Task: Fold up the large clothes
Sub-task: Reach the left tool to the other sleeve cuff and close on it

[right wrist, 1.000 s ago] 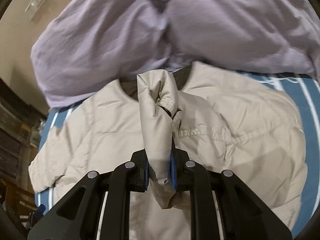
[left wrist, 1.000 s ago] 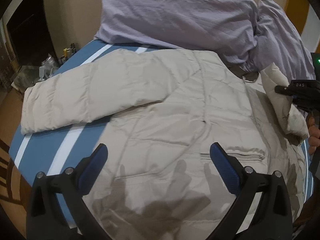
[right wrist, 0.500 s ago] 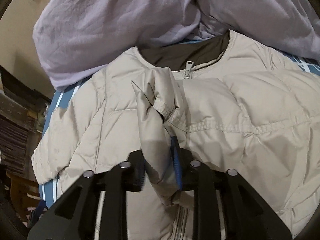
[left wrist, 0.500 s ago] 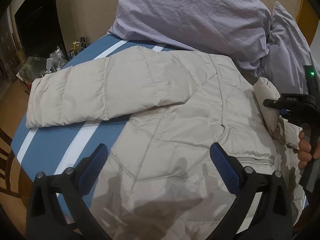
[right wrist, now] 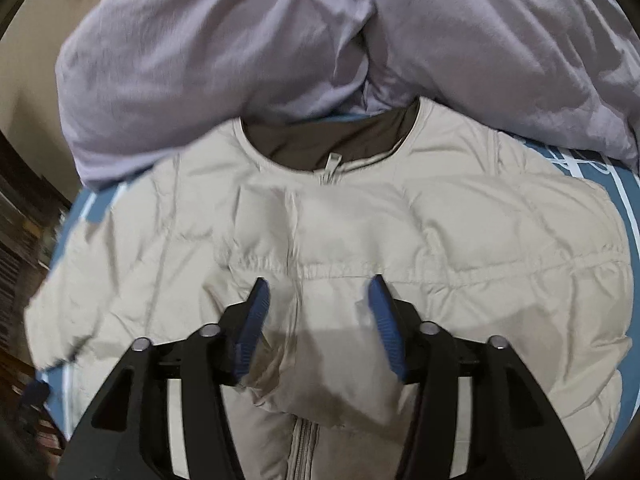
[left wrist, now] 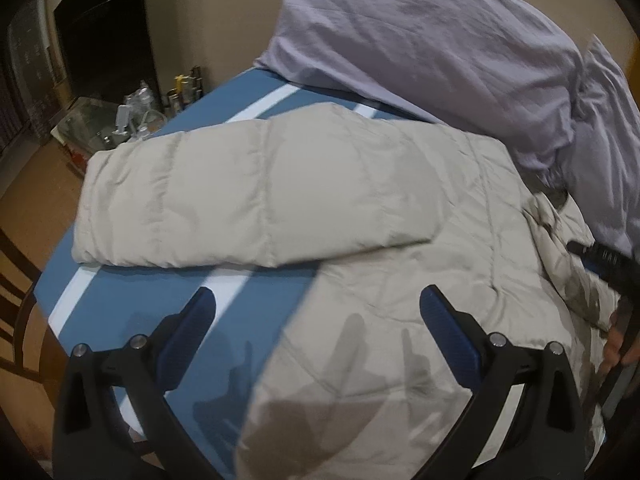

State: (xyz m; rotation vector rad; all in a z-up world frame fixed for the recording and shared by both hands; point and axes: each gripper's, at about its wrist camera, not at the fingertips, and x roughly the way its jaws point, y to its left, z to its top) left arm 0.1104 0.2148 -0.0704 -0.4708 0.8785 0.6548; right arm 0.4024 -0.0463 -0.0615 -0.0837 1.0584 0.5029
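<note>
Across the jacket [right wrist: 440, 240] chest, right sleeve [right wrist: 320, 360] is lying folded, 9 o'clock sleeve [left wrist: 248, 196] is waiting; right gripper [right wrist: 319, 312] and left gripper [left wrist: 316, 312] are gaping, grasping nothing.

Beige wall [left wrist: 224, 12] behind bed. Bed sheet [left wrist: 168, 300] blue with white stripes. Rumpled lavender duvet [left wrist: 420, 40] heaped at head of bed, against wall. Dark opening or cabinet [left wrist: 100, 28] at left. Low surface beside bed crowded with small bottles and clear clutter [left wrist: 136, 116], details blurred. Brown floor [left wrist: 36, 184] at left. Dark wooden chair frame [left wrist: 16, 280] at lower left edge. Light dim, warm.
</note>
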